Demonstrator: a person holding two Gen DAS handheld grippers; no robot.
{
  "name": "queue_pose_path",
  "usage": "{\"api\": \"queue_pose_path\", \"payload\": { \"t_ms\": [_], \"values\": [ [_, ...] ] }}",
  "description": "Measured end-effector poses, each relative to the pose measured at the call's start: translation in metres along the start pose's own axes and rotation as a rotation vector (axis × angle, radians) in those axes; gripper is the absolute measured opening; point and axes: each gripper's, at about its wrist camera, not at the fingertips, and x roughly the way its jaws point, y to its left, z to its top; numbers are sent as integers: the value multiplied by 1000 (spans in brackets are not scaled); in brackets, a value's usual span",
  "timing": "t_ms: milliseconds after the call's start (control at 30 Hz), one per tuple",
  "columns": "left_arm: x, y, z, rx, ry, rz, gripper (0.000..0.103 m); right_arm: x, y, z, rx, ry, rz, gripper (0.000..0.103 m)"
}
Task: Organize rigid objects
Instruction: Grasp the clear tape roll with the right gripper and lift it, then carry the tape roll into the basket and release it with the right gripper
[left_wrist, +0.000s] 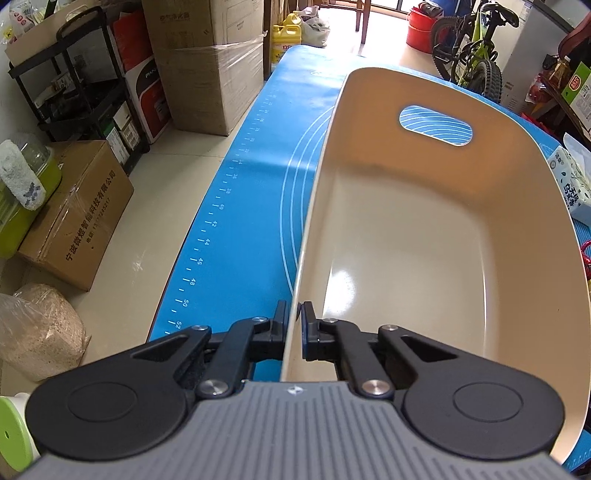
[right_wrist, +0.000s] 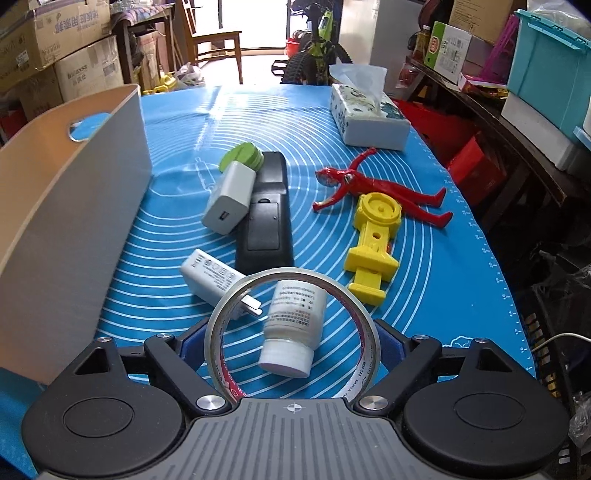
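My left gripper (left_wrist: 294, 314) is shut on the thin near rim of an empty beige bin (left_wrist: 406, 229), one finger outside the wall and one inside. The same bin (right_wrist: 74, 206) stands on the left in the right wrist view. My right gripper (right_wrist: 291, 332) is shut on a clear tape roll (right_wrist: 295, 272), which stands upright between its blue pads. Through the ring I see a white pill bottle (right_wrist: 291, 325) lying on the blue mat (right_wrist: 443, 277). A white plug charger (right_wrist: 212, 275), black remote (right_wrist: 266, 214), white USB adapter (right_wrist: 231, 197) and green round lid (right_wrist: 242, 155) lie beyond.
A red action figure (right_wrist: 354, 184) and a yellow plastic toy (right_wrist: 375, 236) lie on the right of the mat. A tissue box (right_wrist: 369, 118) stands at the far right. Cardboard boxes (left_wrist: 74, 214) and a black shelf stand on the floor past the table's left edge.
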Motion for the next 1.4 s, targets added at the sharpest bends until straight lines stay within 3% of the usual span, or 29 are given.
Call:
{"api": "queue_pose_path", "payload": {
  "t_ms": [567,900,1100,1400],
  "values": [
    [1,-3,-2,4,3,3,8,-51,33,65,-49,-197,49,87],
    [2,-4,-2,4,4,8,8,-50,116,106,-184,-270,174,87],
    [2,-3,-2,2,5,6,8,-38,159,107,-248,-203,249,87],
    [1,-4,-3,3,5,5,8,-6,198,86,-338,-77,271,87]
  ]
}}
